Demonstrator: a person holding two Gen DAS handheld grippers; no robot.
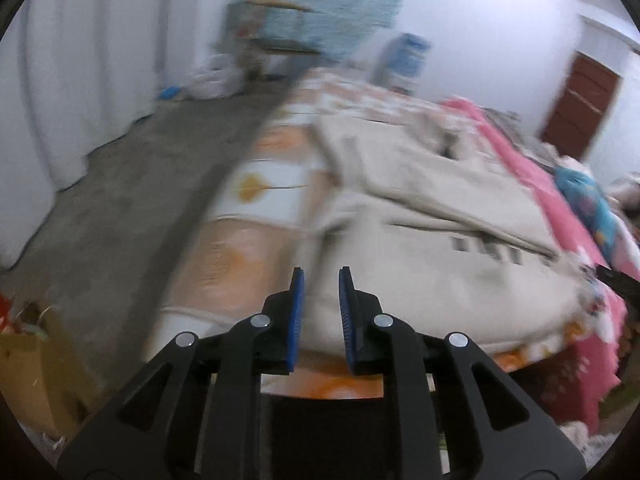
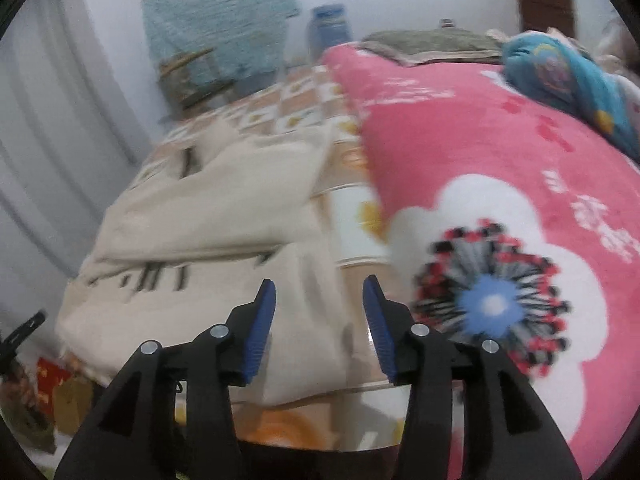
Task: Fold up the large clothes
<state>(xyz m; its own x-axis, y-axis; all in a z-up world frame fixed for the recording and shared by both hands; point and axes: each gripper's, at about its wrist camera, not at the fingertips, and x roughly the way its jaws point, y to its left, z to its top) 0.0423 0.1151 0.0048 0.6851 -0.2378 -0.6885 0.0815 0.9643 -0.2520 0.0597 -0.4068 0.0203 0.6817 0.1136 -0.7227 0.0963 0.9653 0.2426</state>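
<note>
A large beige garment (image 1: pixel 432 208) with dark lettering lies partly folded on the bed; it also shows in the right wrist view (image 2: pixel 208 216). My left gripper (image 1: pixel 321 276) is open and empty, just above the garment's near left edge. My right gripper (image 2: pixel 319 286) is open and empty, above the garment's near right edge where it meets the bed sheet (image 2: pixel 352 216). Both views are motion-blurred.
The bed has an orange and white patterned sheet (image 1: pixel 256 184) and a pink flowered blanket (image 2: pixel 500 168) to the garment's right. A blue patterned cushion (image 2: pixel 572 76) lies at the far right. Grey floor (image 1: pixel 120 200) runs along the bed's left. A cardboard box (image 1: pixel 36 368) stands near left.
</note>
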